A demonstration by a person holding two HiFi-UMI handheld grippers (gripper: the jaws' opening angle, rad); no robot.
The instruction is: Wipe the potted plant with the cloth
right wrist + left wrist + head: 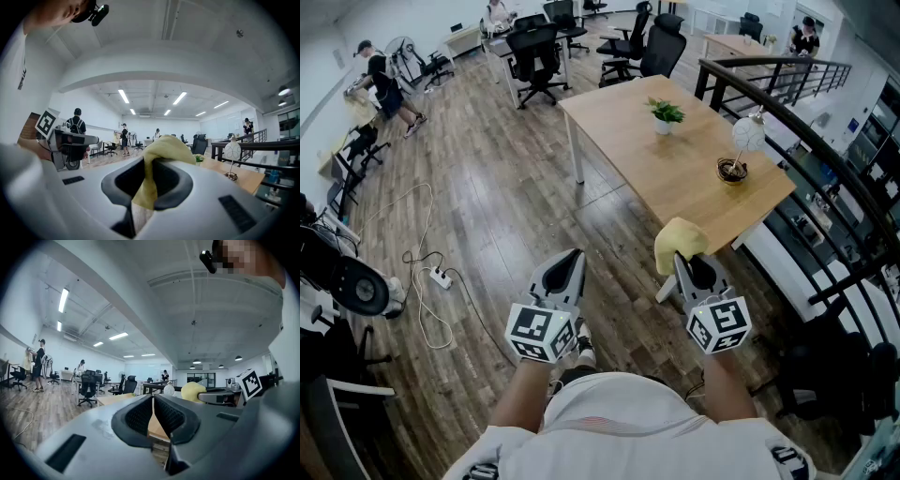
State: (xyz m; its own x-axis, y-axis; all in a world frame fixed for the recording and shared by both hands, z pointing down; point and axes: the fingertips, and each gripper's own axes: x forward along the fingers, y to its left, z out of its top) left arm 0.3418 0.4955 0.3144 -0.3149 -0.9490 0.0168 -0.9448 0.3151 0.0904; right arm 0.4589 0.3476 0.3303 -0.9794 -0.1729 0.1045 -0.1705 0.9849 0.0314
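- My left gripper (pixel 571 256) was closed: in its own view the two dark pads (pixel 140 416) met at the tips with only a thin slit behind them, and nothing was between them.
- It touched nothing. From the head view it hung over the wooden floor (pixel 487 216), short of the table (pixel 694 192).
- My right gripper (pixel 684 261) was clamped on the yellow cloth (pixel 679 240). In the right gripper view the cloth (pixel 161 146) bunched up above the jaws, and a fold of it hung down between the pads.
- The right gripper (pixel 149 165) touched nothing but the cloth, and it sat just before the near corner of the table.
- The potted plant (pixel 665 113), green leaves in a small white pot, stood upright on the table towards its far side, well apart from both grippers and the cloth.
- In the right gripper view the plant (pixel 200 158) showed only as a scrap of green past the edge of the cloth, too small for any detail.
- A white round ornament (pixel 748 134) stood near the right edge of the table, with a small dark dish (pixel 732 171) at its foot.
- In the head view the cloth covered the tips of the right gripper, so I read that grip from the gripper's own camera.
- From the left gripper view the cloth (pixel 192 391) was a yellow lump beside the right gripper's body, and I couldn't pick out the plant there.
- People and office chairs at the far end of the room were too small to make out further.
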